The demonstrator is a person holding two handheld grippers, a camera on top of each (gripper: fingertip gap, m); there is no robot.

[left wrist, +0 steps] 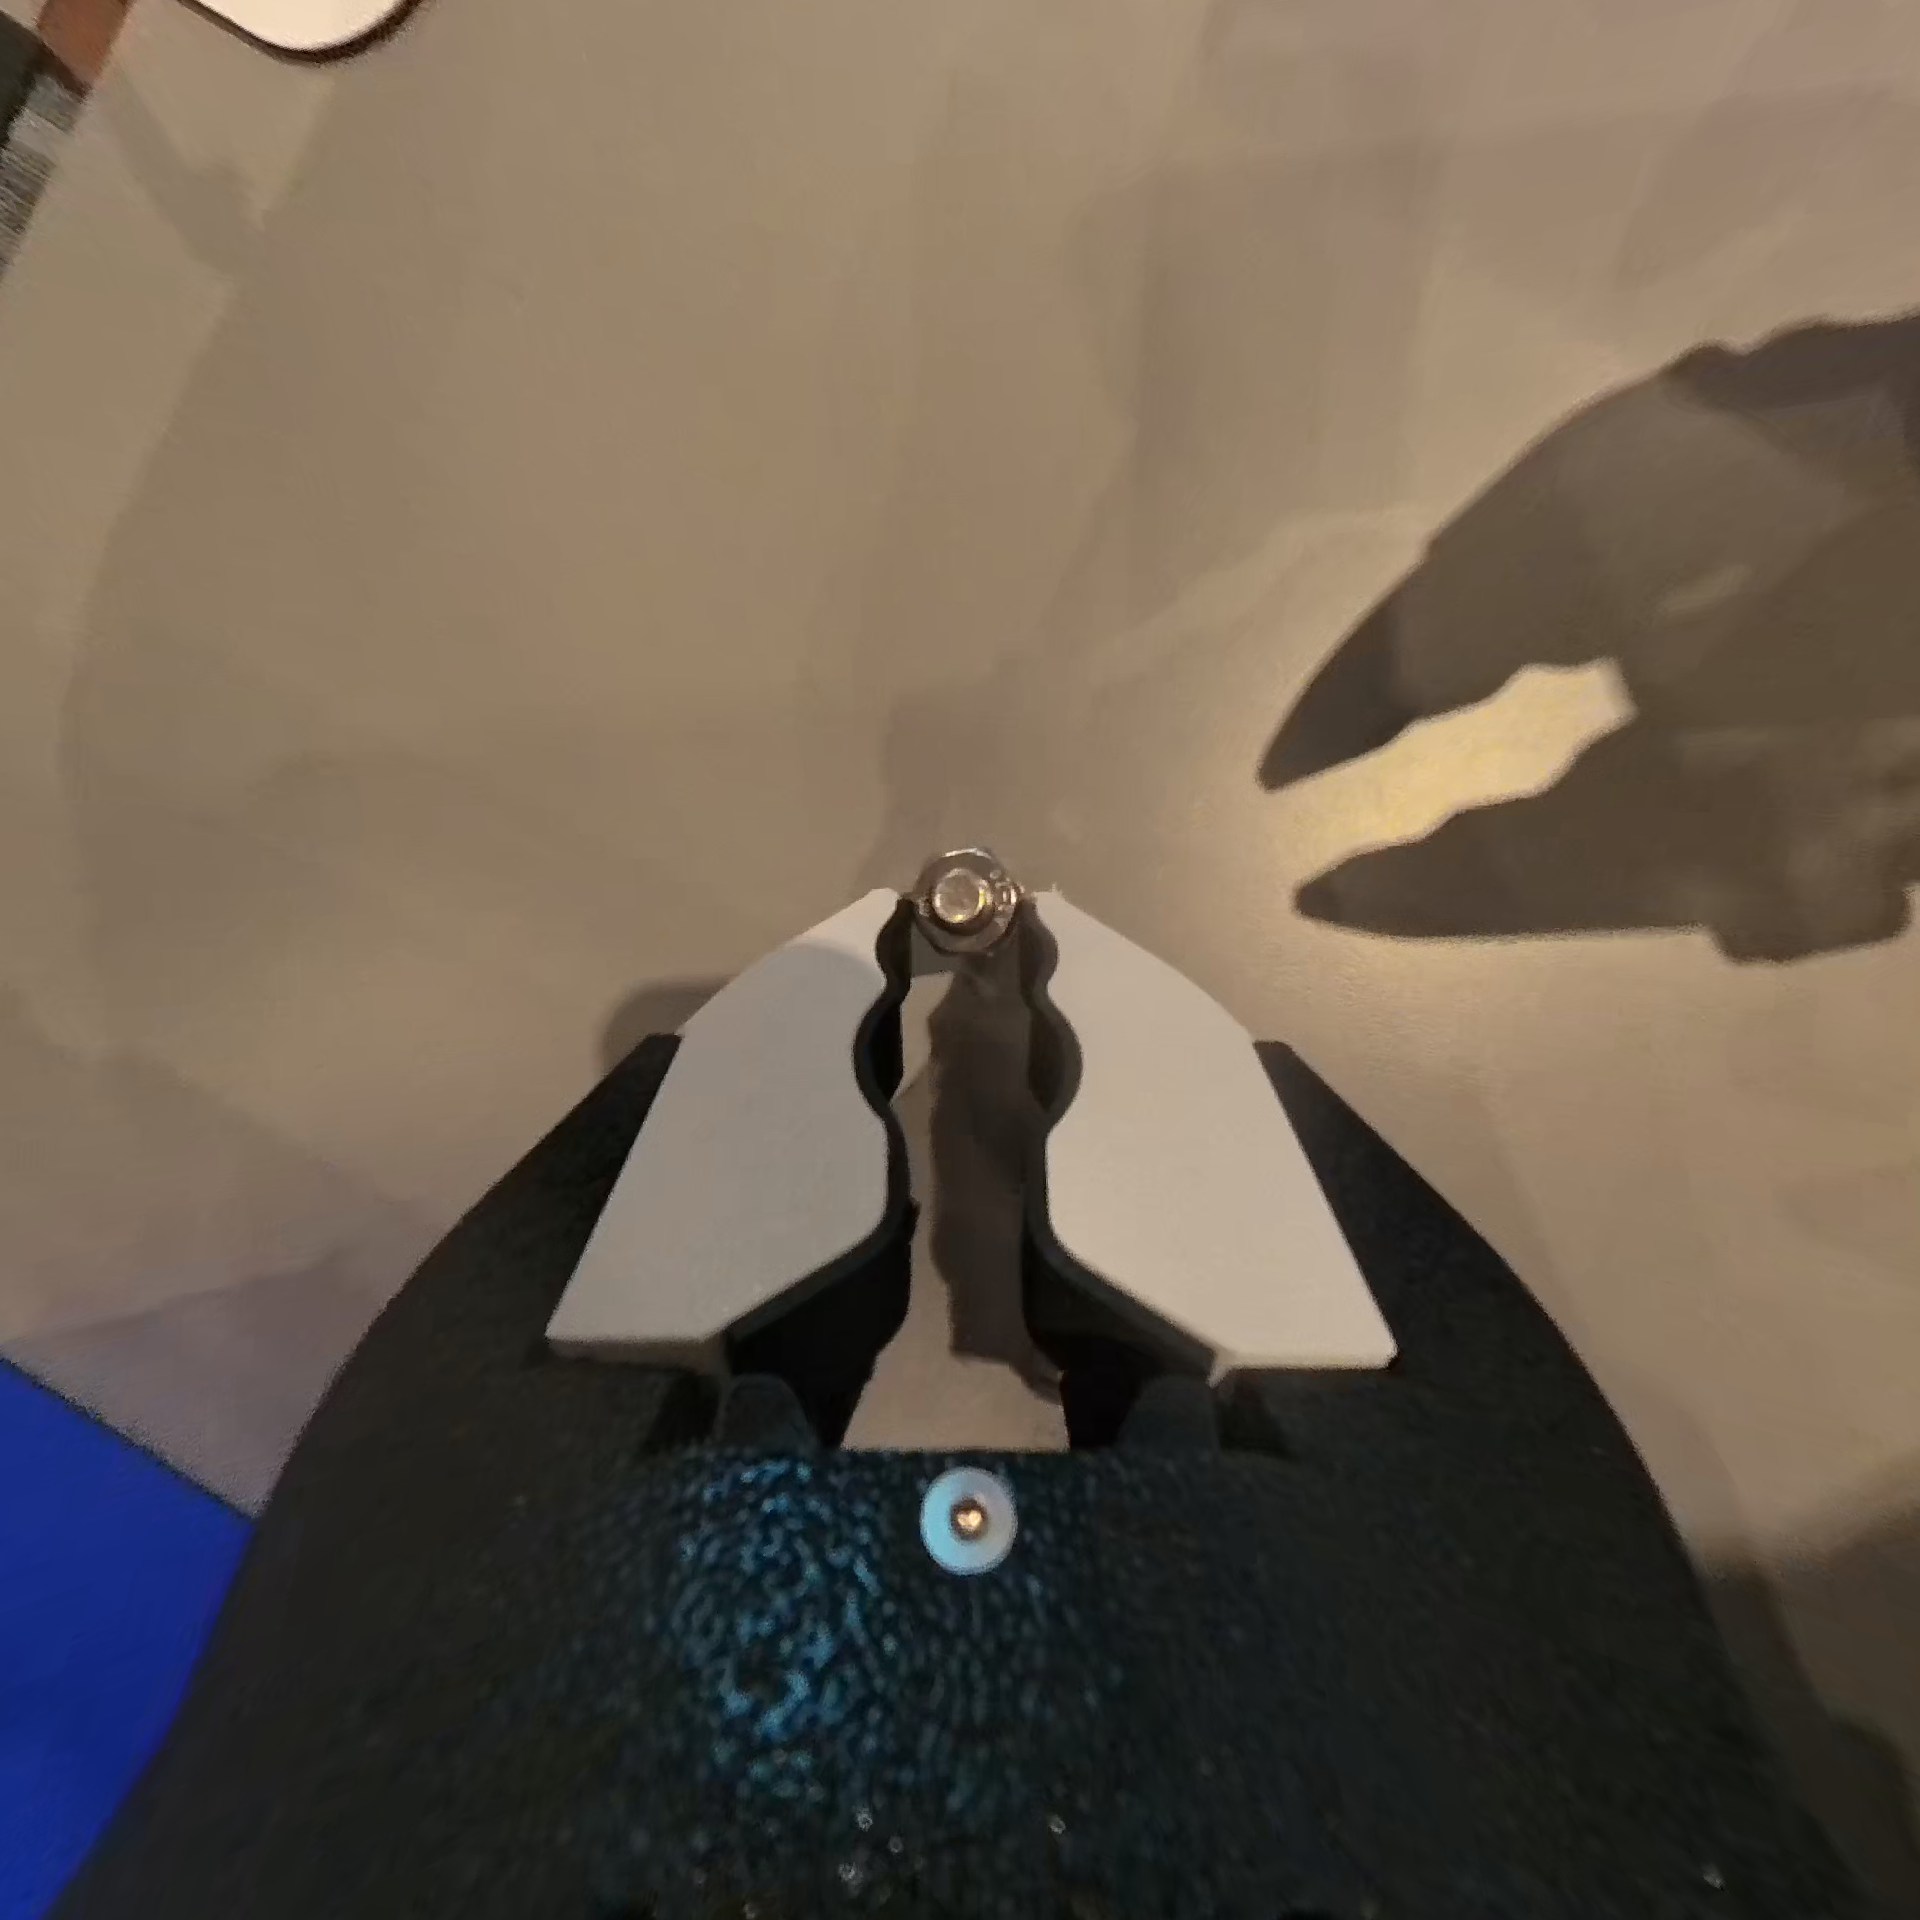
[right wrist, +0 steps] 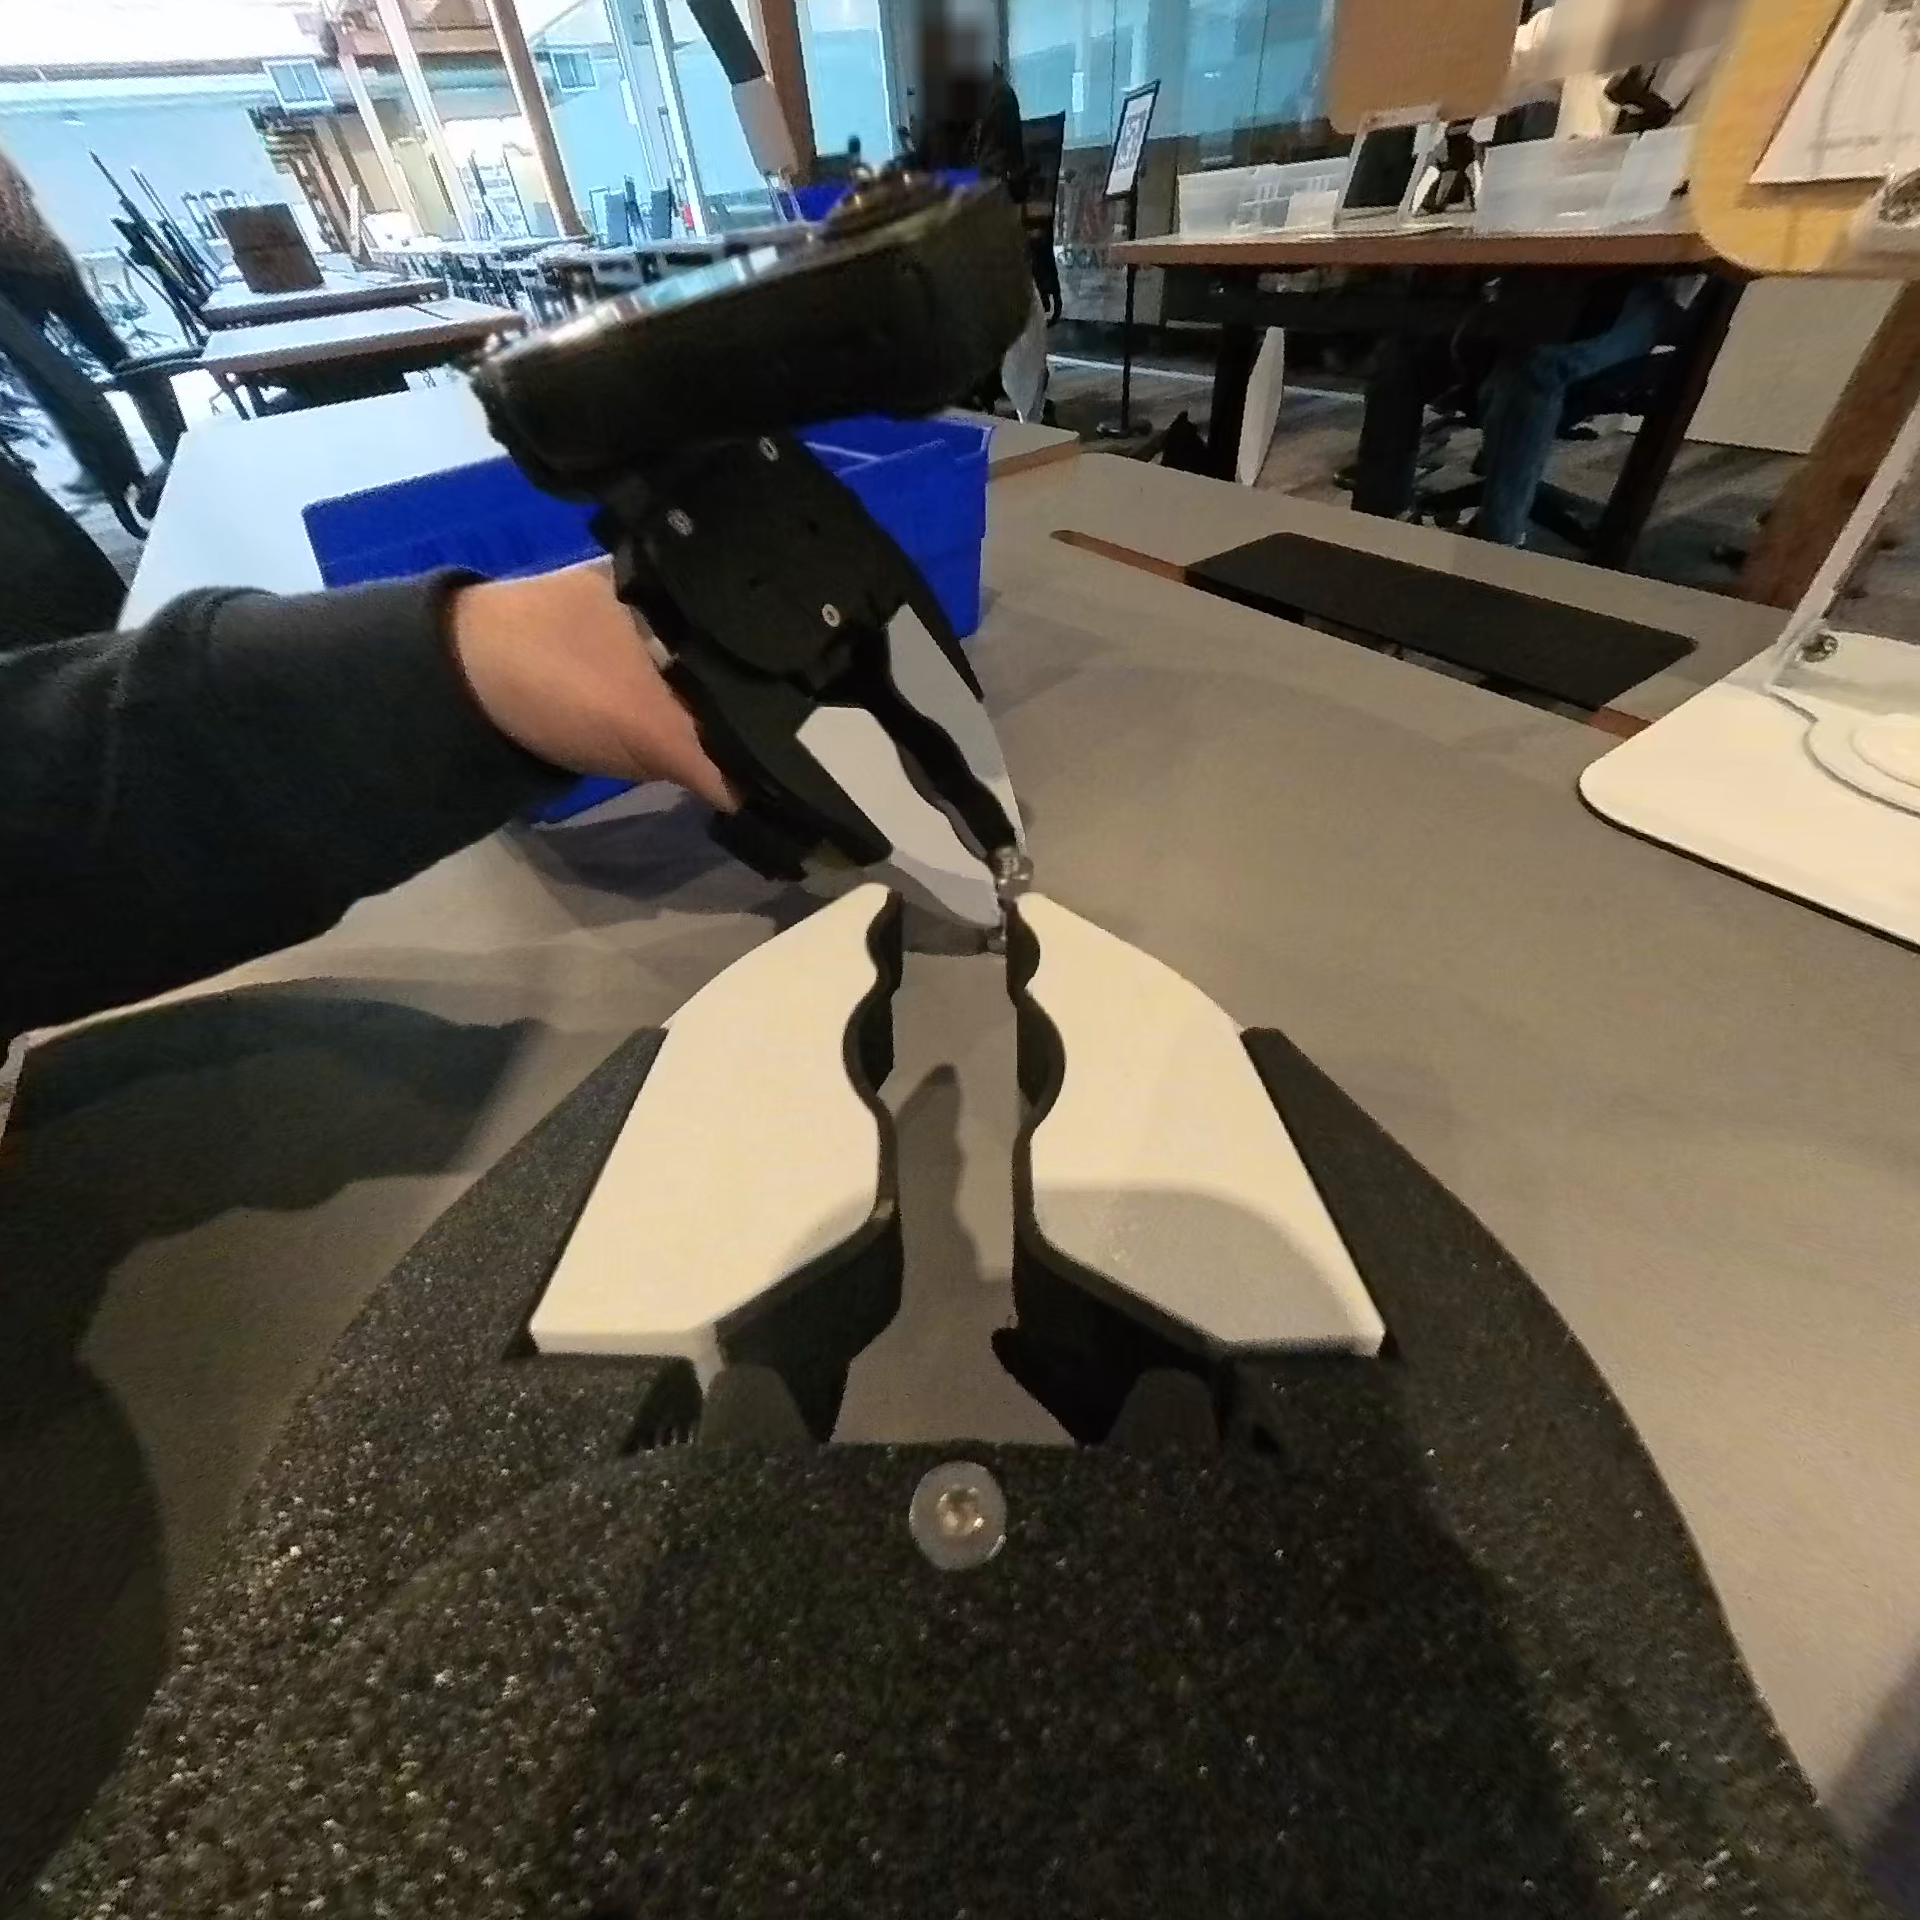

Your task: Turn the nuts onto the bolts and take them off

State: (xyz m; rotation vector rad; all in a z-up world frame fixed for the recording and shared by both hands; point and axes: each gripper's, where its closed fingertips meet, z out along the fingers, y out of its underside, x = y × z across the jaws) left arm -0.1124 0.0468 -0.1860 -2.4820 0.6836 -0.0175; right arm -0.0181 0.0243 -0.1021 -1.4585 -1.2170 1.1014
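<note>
I pinch the bolt [left wrist: 961, 914] upright in my left hand-held gripper [left wrist: 964, 920] so my right hand-held gripper [right wrist: 951, 914], fingers apart, can reach its nut [right wrist: 1010, 864].

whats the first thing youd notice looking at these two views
The small shiny bolt pinched at the very tips of the left gripper, held above the grey table. In the right wrist view, the right gripper meets it open, before a blue bin.

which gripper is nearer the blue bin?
Left. The left gripper hangs just in front of the blue bin; the right gripper sits farther back, fingertips meeting the left's.
</note>
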